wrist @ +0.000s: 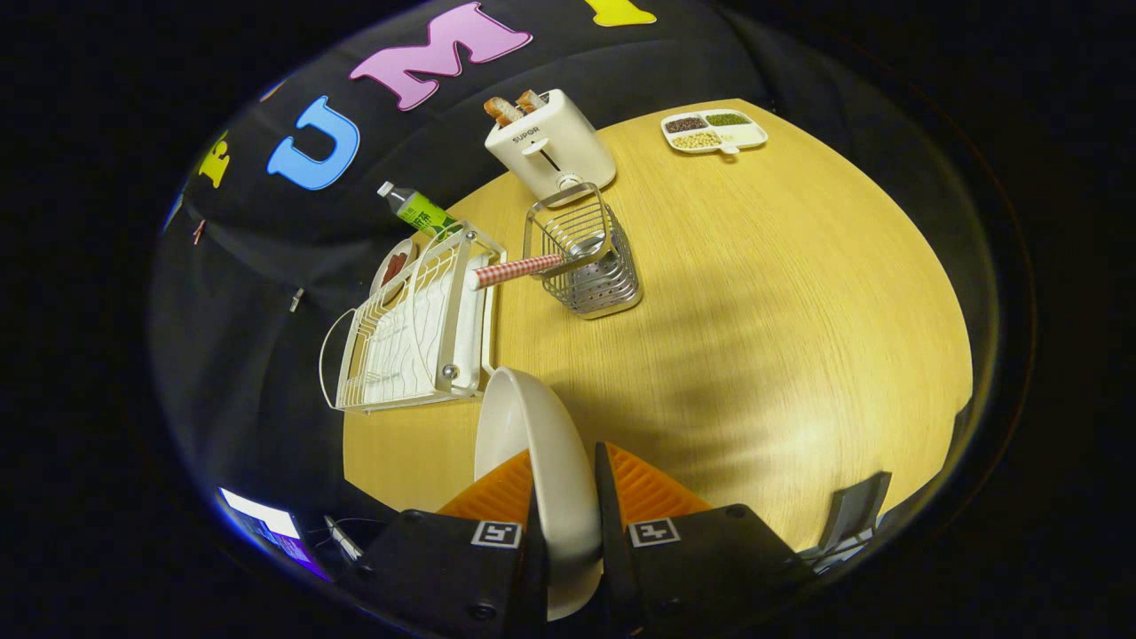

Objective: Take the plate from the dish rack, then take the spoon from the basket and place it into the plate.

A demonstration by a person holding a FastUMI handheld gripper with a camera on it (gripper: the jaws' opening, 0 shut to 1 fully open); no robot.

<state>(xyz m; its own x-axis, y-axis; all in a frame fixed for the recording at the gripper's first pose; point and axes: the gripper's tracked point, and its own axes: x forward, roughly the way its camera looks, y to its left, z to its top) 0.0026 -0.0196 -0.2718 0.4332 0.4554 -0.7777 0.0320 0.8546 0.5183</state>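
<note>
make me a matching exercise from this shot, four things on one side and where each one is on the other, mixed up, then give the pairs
Things
1. plate
2. spoon
3. toaster
4. green bottle

Places
A. leaning out of the wire basket, handle towards the dish rack
B. on edge between the fingers of the gripper, which press on it from both sides
C. lying behind the dish rack, near the booth wall
D. beyond the wire basket, with bread sticking out of its top

Pairs: 1-B, 2-A, 3-D, 4-C
</note>
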